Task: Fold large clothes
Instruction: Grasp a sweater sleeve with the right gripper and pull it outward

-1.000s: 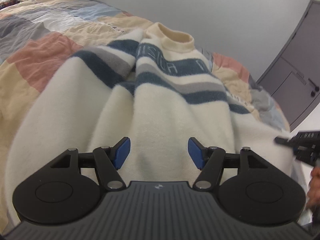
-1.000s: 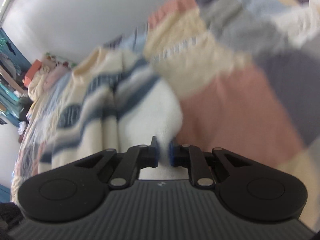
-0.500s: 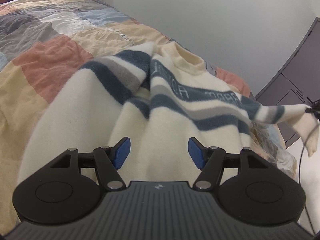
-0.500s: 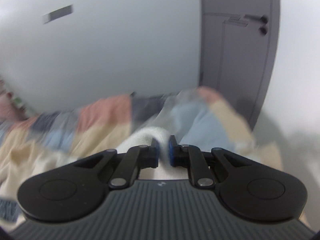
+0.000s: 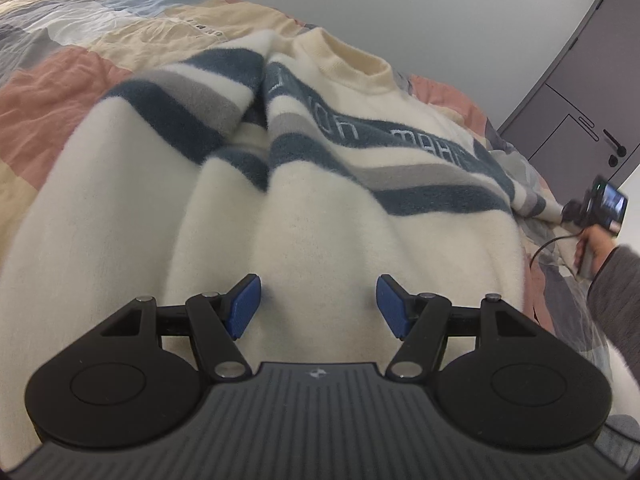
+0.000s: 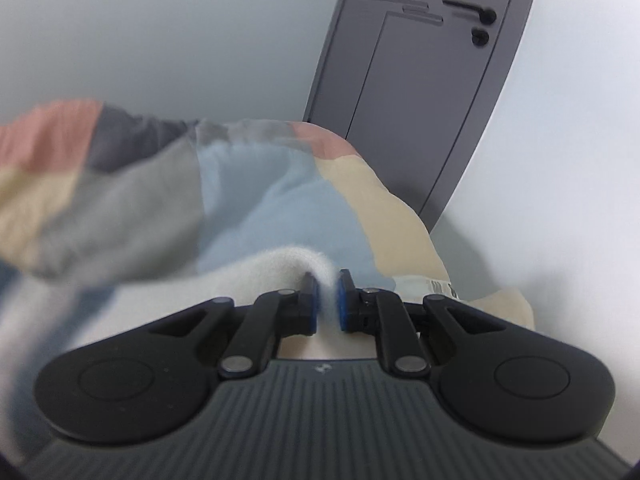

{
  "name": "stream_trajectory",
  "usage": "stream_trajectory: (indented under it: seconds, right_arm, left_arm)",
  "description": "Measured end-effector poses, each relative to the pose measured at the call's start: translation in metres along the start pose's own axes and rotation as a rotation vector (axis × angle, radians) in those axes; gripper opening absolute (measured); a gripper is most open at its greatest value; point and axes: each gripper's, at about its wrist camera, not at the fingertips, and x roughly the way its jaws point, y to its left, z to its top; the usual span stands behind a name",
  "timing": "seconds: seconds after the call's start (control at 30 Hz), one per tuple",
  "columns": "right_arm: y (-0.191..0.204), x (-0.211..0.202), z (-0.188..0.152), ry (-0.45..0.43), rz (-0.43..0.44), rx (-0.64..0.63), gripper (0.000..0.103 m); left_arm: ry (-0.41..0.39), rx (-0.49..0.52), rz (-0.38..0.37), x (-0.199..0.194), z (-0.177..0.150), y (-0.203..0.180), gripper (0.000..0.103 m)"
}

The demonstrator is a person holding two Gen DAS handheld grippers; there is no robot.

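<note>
Left gripper [image 5: 318,306]: I am holding it over the near part of the sweater, pointing down and forward. Its jaws are standing wide apart with nothing between them; the blue pads [image 5: 243,305] are showing clear of the cloth below.

Right gripper [image 6: 327,302]: its jaws are nearly closed and are pinching a fold of cream fleece between the blue pads. In the left wrist view this same tool is showing at the far right edge of the bed, held by a hand [image 5: 591,246] in a grey sleeve [image 5: 618,292], with a dark cable trailing from it.

Sweater [image 5: 280,216]: it is lying spread on the bed, cream with dark blue and grey bands across the chest, and pale lettering on one blue band. The collar [image 5: 344,62] is lying at the far end. The left sleeve is lying folded over along the left side of the body, forming a deep crease down the middle. The right sleeve [image 5: 532,200] is stretching out to the right, toward the tool that is gripping its end.

Sleeve end [image 6: 280,268]: it is rising as a soft ridge into the closed jaws, hanging above the bedcover; the cloth to the left is blurring.

Bedcover [image 5: 68,76]: a patchwork of pink, beige, grey and pale blue is lying under the sweater on all sides.

Door [image 6: 420,88]: grey, with a black handle, standing shut beyond the far right corner of the bed.

Wall [image 5: 400,8]: plain pale grey, running behind the bed.
</note>
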Motion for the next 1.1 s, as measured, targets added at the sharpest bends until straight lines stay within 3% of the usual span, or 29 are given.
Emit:
stream_trajectory:
  seconds: [0.17,0.33,0.5,0.73,0.83,0.93,1.1]
  right_arm:
    - [-0.003,-0.007,-0.018,-0.063,0.023,0.100,0.015]
    - [-0.009,-0.030,-0.011,-0.023,0.037,0.158,0.021]
    - [-0.018,-0.082,-0.014,-0.022,0.105,0.177,0.049]
    - [-0.017,-0.186,-0.027,0.013,0.323,0.250,0.050]
    - [-0.008,-0.236,-0.035,0.022,0.410,0.260,0.050]
    - [0.001,-0.280,-0.049,0.053,0.519,0.303,0.050]
    - [0.021,-0.330,-0.090,0.114,0.686,0.372,0.050]
  left_arm:
    - [0.008,-0.018,-0.002,0.009,0.005,0.005,0.069]
    - [-0.003,-0.019,-0.003,0.006,0.006,0.004,0.069]
    - [-0.056,0.002,-0.020,-0.013,0.002,-0.004,0.069]
    - [-0.127,0.078,-0.079,-0.046,-0.010,-0.027,0.069]
    - [-0.125,0.099,-0.110,-0.056,-0.017,-0.037,0.069]
    - [-0.092,0.051,-0.184,-0.059,-0.023,-0.042,0.069]
    - [-0.045,0.035,-0.260,-0.057,-0.032,-0.056,0.068]
